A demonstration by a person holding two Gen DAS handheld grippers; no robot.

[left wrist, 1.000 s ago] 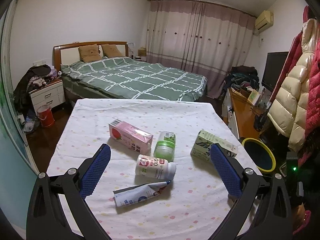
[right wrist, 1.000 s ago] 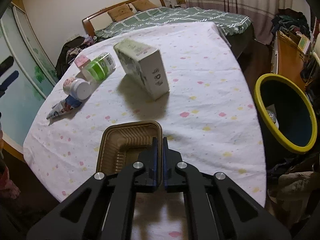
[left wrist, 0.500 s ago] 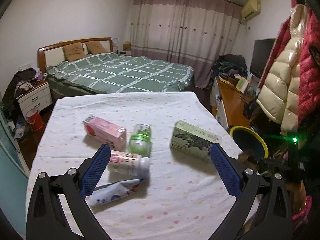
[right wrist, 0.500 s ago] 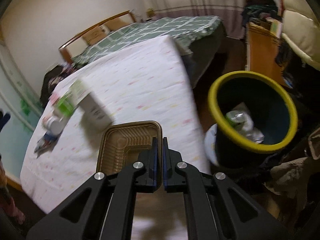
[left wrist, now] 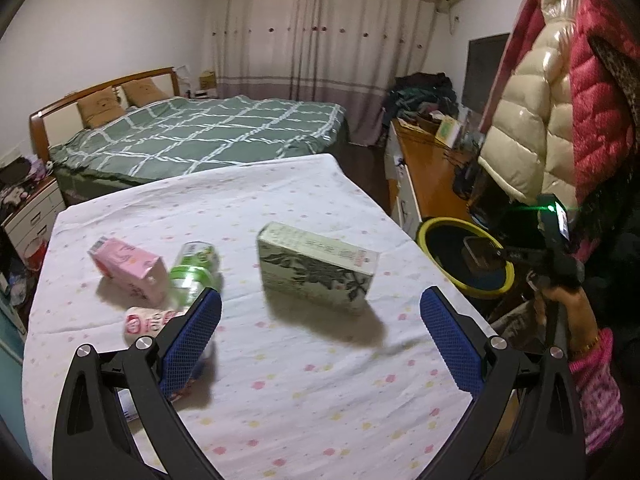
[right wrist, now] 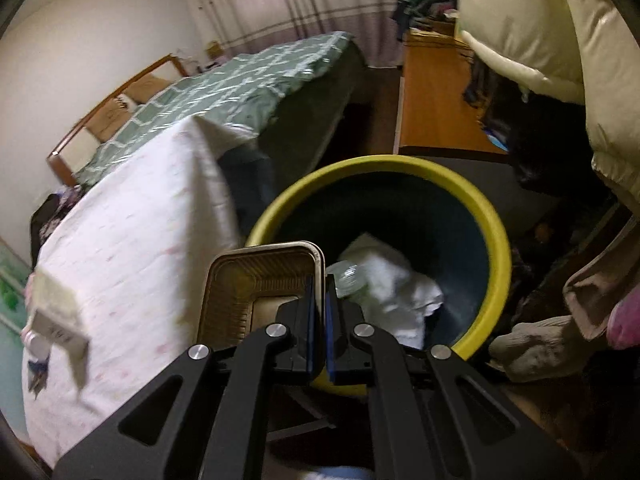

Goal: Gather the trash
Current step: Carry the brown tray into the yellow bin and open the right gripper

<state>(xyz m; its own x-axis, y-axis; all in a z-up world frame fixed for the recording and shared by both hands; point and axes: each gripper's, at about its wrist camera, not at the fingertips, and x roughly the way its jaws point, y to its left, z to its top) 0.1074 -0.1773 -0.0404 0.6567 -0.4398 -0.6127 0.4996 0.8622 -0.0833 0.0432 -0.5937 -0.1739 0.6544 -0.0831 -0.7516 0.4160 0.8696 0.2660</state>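
One brown plastic tray is pinched by its right rim between the jaws of the right gripper, jaws closed on that rim, tray body sticking out left and forward of them. Tray sits above the near-left rim of the yellow-rimmed bin, partly over the opening; bin stands on the floor just beside the surface edge. Inside the bin: crumpled white paper and something clear, too blurred to identify. From the left wrist view the same tray shows over the bin, right gripper behind it. Left gripper hovers above the surface, jaws wide apart, gripping nothing. Between and ahead of those jaws lies a green-white carton on its side. Left of it: green bottle, pink carton, white-pink bottle partly hidden by the left finger. Bed beyond the surface.
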